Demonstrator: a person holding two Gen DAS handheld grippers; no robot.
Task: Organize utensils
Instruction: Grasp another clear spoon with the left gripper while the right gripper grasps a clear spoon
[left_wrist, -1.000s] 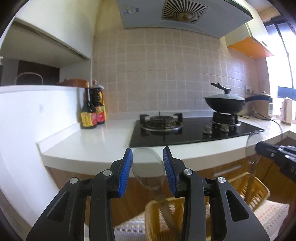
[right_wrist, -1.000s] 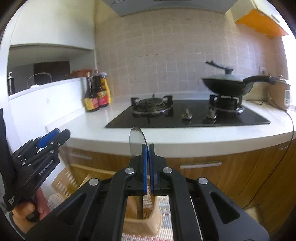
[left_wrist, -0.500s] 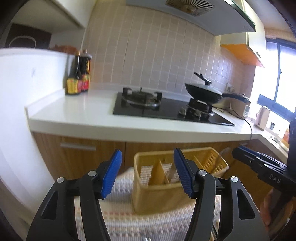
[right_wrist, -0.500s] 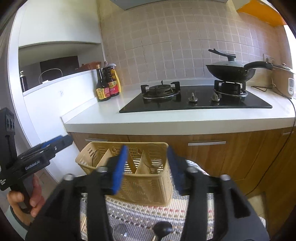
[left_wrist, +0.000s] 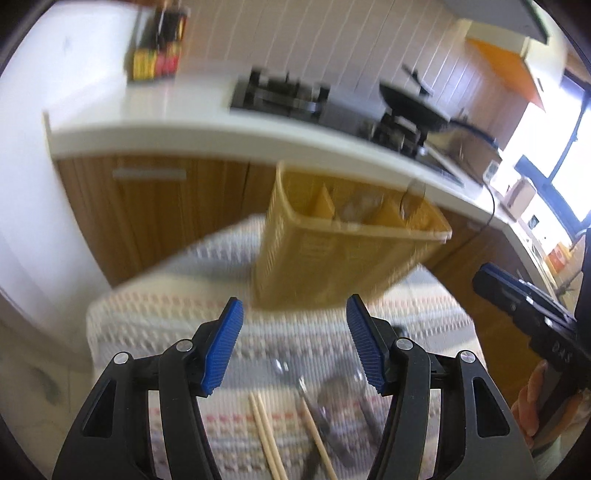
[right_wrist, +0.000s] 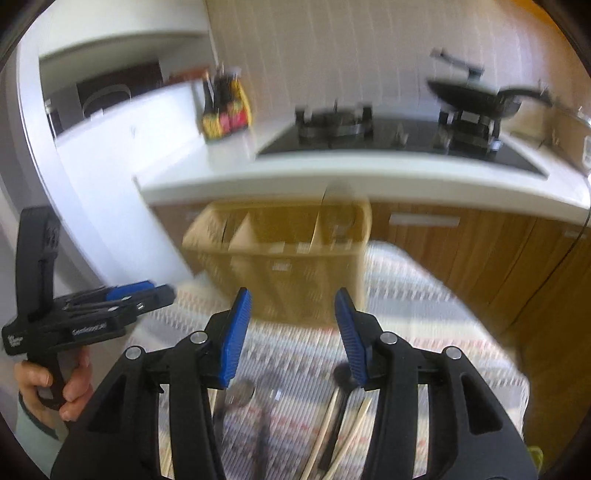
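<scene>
A yellow utensil basket with dividers stands on a woven mat; a spoon stands in its right compartment, also in the right wrist view. My left gripper is open and empty above wooden chopsticks and dark utensils on the mat. My right gripper is open and empty above a spoon, chopsticks and a black-handled utensil. Both views are blurred.
The basket sits before a white counter with a gas hob, a black wok and sauce bottles. Wooden cabinets lie below. The other gripper shows at each view's edge.
Both grippers have tilted down toward the mat. The right gripper, shut on a spoon a second ago, is now open, and that spoon stands in the basket.
</scene>
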